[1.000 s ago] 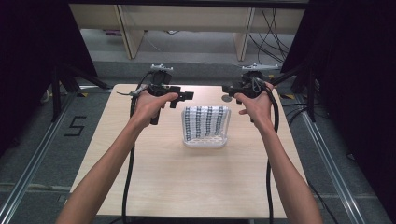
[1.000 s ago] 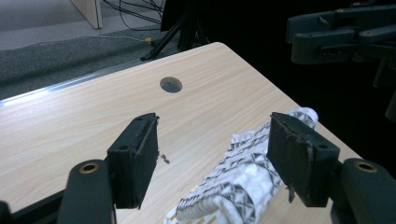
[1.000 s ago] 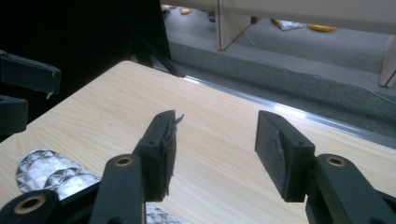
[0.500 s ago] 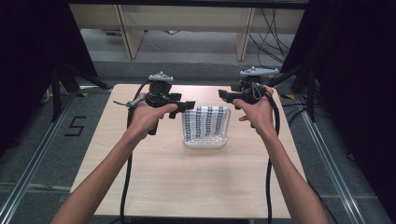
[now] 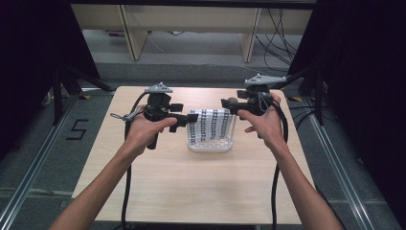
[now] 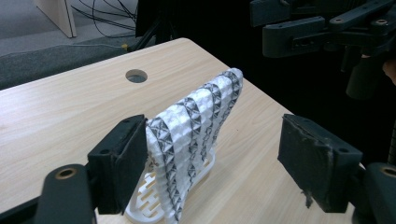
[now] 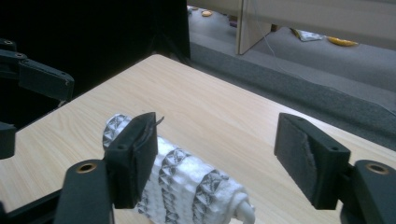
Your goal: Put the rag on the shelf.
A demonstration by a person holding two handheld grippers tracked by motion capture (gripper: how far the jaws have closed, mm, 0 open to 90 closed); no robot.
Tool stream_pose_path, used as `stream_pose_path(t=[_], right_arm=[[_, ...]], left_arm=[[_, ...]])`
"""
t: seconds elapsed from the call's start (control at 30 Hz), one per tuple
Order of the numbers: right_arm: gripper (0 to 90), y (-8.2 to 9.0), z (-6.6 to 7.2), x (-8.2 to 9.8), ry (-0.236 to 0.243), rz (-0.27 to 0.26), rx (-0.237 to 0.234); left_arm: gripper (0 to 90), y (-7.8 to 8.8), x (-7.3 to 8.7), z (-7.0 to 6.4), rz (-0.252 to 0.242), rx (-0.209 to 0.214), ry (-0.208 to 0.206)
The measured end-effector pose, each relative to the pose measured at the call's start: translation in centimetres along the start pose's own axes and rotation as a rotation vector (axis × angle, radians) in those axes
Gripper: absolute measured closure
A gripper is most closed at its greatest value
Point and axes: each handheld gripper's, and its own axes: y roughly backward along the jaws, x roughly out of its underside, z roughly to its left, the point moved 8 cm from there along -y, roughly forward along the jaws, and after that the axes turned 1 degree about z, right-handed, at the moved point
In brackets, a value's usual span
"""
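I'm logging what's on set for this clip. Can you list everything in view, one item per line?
Cloth: one, white with dark patterned stripes, draped over the rack at the table's middle.
Rack: one, white slotted plastic, under the cloth on the table.
Table: one, light wood, with a round hole near one edge.
Shelf unit: one, pale wood, on the floor beyond the table.
Loose cables: several, black, on the grey floor behind the table.
Floor mark "5": one, black, left of the table.
Left gripper: one, black, jaws just opened, one pad beside the cloth's end.
Right gripper: one, black, jaws just opened, at the cloth's other end.
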Motion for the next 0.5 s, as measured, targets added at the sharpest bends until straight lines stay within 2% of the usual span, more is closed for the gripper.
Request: stream_pose_path(t=[0.03, 0.07, 0.1, 0.13, 0.2, 0.23, 0.3, 0.33, 0.4, 0.5], right_arm=[[29.4, 0.0, 0.0, 0.0, 0.0, 0.0, 0.0], [29.2, 0.0, 0.0, 0.0, 0.019, -0.005, -0.005], [29.0, 0.1, 0.2, 0.1, 0.0, -0.005, -0.004], [28.5, 0.2, 0.1, 0.1, 0.022, -0.006, 0.002], [27.5, 0.4, 0.5, 0.2, -0.001, -0.007, -0.01], [27.0, 0.4, 0.6, 0.2, 0.015, -0.017, -0.018], [26.3, 0.7, 0.9, 0.4, 0.004, -0.007, -0.017], [25.6, 0.7, 0.7, 0.3, 0.034, -0.026, -0.009], [24.9, 0.8, 1.1, 0.5, 0.007, -0.019, -0.02], [23.5, 0.8, 1.2, 0.7, 0.028, -0.021, -0.029]], left_arm=[[23.0, 0.1, 0.1, -0.1, 0.0, 0.001, -0.005], [22.3, 0.2, 0.3, -0.2, -0.004, 0.0, -0.007], [21.6, 0.3, 0.4, -0.3, -0.003, 0.001, -0.01], [21.1, 0.4, 0.5, -0.4, -0.007, 0.002, -0.006], [20.1, 0.6, 0.8, -0.4, -0.01, 0.002, -0.006], [19.6, 0.6, 0.9, -0.4, -0.009, 0.001, -0.004], [18.6, 0.7, 1.2, -0.4, -0.008, 0.003, -0.002], [18.2, 0.8, 1.4, -0.4, -0.005, 0.003, -0.003], [18.1, 0.9, 1.6, -0.4, -0.01, 0.003, 0.001], [17.7, 1.1, 1.9, -0.4, -0.012, 0.003, 0.002]])
